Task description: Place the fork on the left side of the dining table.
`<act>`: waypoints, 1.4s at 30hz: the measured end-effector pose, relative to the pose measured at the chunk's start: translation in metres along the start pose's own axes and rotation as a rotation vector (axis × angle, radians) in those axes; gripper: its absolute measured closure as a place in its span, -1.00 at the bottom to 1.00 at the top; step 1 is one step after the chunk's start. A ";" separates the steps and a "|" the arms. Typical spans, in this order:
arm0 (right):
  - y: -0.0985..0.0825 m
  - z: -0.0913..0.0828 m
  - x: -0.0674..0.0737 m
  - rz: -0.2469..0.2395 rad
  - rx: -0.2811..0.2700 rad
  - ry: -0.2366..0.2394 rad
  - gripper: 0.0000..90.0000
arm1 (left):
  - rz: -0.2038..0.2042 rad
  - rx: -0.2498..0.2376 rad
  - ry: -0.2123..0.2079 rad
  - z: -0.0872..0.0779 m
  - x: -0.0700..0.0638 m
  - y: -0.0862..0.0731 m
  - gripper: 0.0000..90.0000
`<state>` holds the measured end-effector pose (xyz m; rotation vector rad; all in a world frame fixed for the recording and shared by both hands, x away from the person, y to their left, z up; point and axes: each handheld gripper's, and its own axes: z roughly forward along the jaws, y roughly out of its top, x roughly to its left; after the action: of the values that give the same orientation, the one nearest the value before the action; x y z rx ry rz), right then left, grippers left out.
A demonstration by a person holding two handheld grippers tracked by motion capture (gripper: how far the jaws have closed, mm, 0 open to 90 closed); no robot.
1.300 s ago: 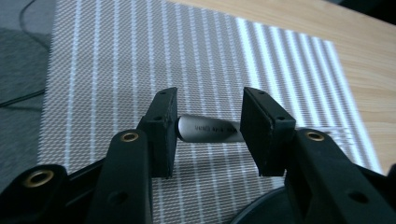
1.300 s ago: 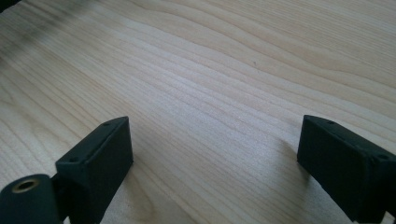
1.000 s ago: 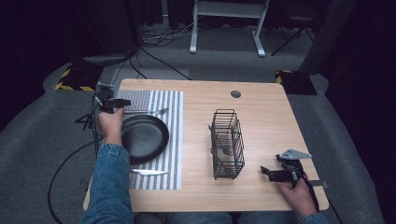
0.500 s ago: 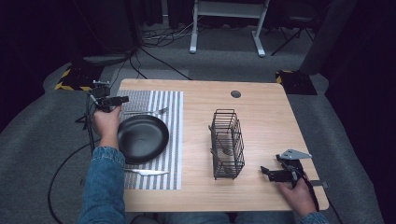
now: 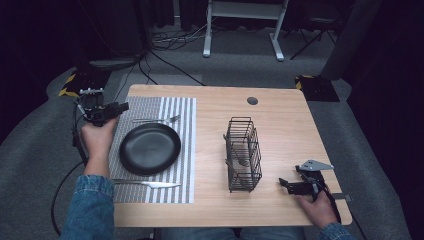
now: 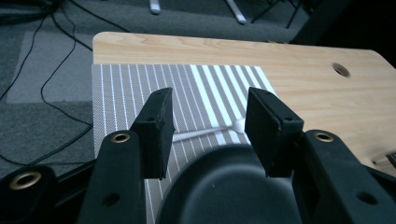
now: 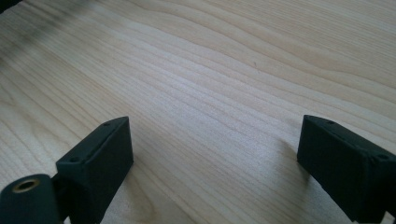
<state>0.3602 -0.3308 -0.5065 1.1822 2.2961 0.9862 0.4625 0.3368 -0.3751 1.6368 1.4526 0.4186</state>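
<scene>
From above, the wire basket (image 5: pixel 243 154) mid-table holds cutlery, while the left gripper (image 6: pixel 208 119), jaws just widened and empty, frames the fork (image 6: pixel 212 132); the right gripper (image 5: pixel 285 184) gapes empty.

One desk (image 5: pixel 280 125) carries one striped mat (image 5: pixel 175 107), and on the mat lie one black plate (image 5: pixel 150 148), one fork (image 5: pixel 157 119) and one knife (image 5: pixel 147 184). One wire rack (image 5: pixel 243 152) stands apart from them, with what looks like one or two utensils inside (too small to count surely). Two grippers: left (image 5: pixel 120 106), right (image 5: pixel 283 184).
</scene>
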 end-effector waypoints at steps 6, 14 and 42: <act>0.000 0.000 0.000 0.000 0.000 0.001 -0.77 | 0.051 -0.019 -0.035 -0.028 -0.009 -0.007 0.15; 0.000 0.000 0.000 0.000 0.000 -0.001 -0.77 | 0.156 0.010 -0.103 -0.058 -0.030 -0.025 0.11; 0.000 0.000 0.000 0.000 0.000 -0.001 -0.77 | 0.162 -0.042 -0.138 -0.117 -0.053 -0.113 0.06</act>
<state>0.3601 -0.3307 -0.5064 1.1819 2.2958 0.9857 0.2914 0.3244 -0.3828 1.7212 1.2062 0.4152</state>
